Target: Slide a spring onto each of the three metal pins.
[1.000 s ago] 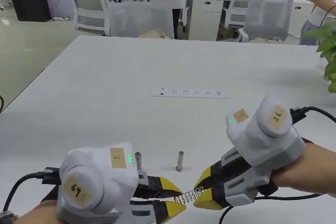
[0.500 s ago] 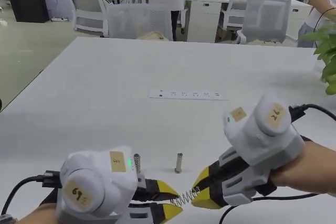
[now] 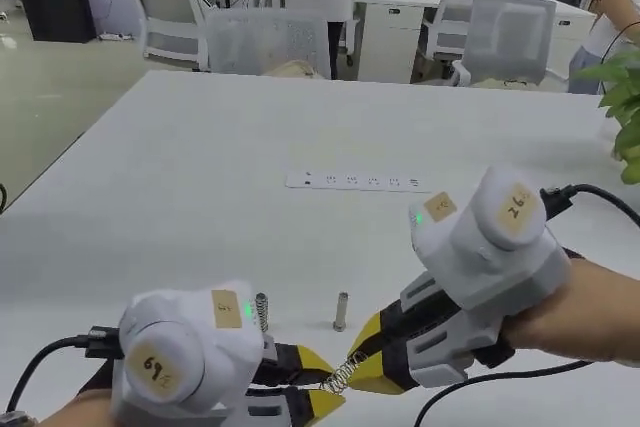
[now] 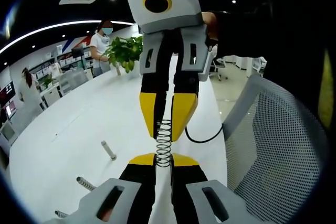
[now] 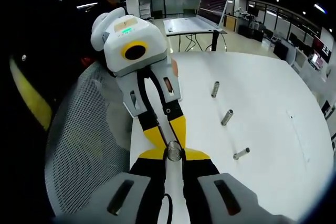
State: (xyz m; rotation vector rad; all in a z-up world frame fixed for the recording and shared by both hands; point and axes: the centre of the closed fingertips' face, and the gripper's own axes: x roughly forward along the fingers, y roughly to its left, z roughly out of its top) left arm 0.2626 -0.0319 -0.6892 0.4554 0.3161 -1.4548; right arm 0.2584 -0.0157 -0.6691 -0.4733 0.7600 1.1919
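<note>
A small coiled steel spring (image 3: 340,375) hangs in the air between the two grippers, above the near edge of the white surface (image 3: 200,197) and not touching it. The left gripper (image 3: 325,385) has its yellow-tipped jaws drawn narrow onto one end. The right gripper (image 3: 358,367) faces it tip to tip and pinches the other end just as tightly.

Holding both ends looks like a regrip or handover. One gripper probably needs the coil by a single end, so that the other mouth is free to take a pin.

The spring's long axis runs straight from one gripper's tips to the other's, roughly level with the surface. In the right gripper view it is seen almost end-on.

The pins stand upright, so the coil lies crosswise to them and would need tipping vertical.

- **Bare metal pin** (image 3: 341,311): it stands just beyond the right gripper's tips and looks like the likely target.
- **Pin with a coil** (image 3: 262,312): it stands just beyond the left gripper's body and appears to wear a coil already.
- **Third pin** (image 5: 215,88): it is the farthest from the right gripper and seems coiled too, though it is too small to be sure.
</note>
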